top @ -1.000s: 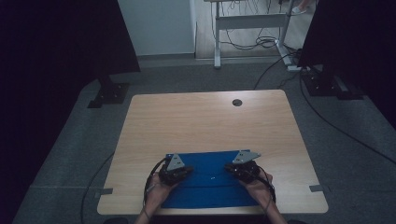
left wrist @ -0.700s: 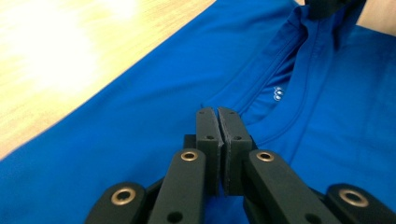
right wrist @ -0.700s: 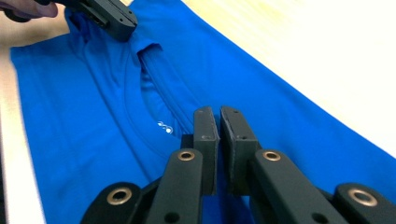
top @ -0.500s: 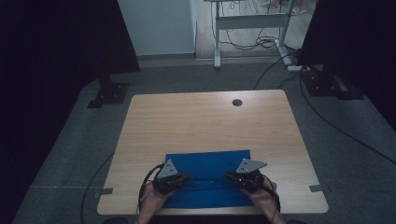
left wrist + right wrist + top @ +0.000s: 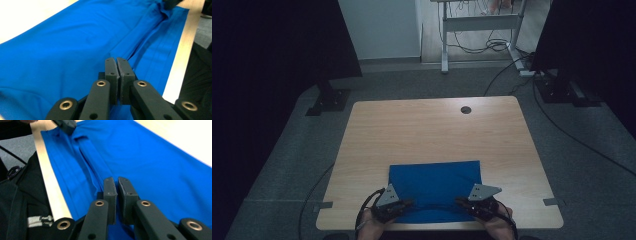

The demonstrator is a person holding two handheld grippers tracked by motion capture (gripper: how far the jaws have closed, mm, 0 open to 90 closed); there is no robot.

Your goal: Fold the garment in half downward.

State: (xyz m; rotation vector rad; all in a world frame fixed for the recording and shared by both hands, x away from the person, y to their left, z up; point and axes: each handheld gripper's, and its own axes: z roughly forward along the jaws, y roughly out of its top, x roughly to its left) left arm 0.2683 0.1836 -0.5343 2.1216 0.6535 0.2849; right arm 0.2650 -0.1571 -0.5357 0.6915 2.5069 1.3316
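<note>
A blue cloth [image 5: 434,180] lies on the near half of the light wooden table [image 5: 432,130]. My left gripper [image 5: 411,202] is at the cloth's near left part and my right gripper [image 5: 458,201] at its near right part, tips facing each other. In the left gripper view the left gripper [image 5: 116,60] is shut on a raised fold of the cloth [image 5: 62,42]. In the right gripper view the right gripper [image 5: 117,179] pinches the same fold of the cloth [image 5: 155,157]. The fold runs taut between the two.
The table's near edge [image 5: 180,55] lies just behind the grippers, with the person's dark clothing [image 5: 20,202] beyond it. A round cable hole [image 5: 466,109] is at the far right of the table. Black stands [image 5: 329,97] and a desk frame [image 5: 482,25] stand on the floor behind.
Both grippers have moved toward the table's near edge, drawing the pinched cloth fold with them. The cloth's far edge has stayed about where it was.
</note>
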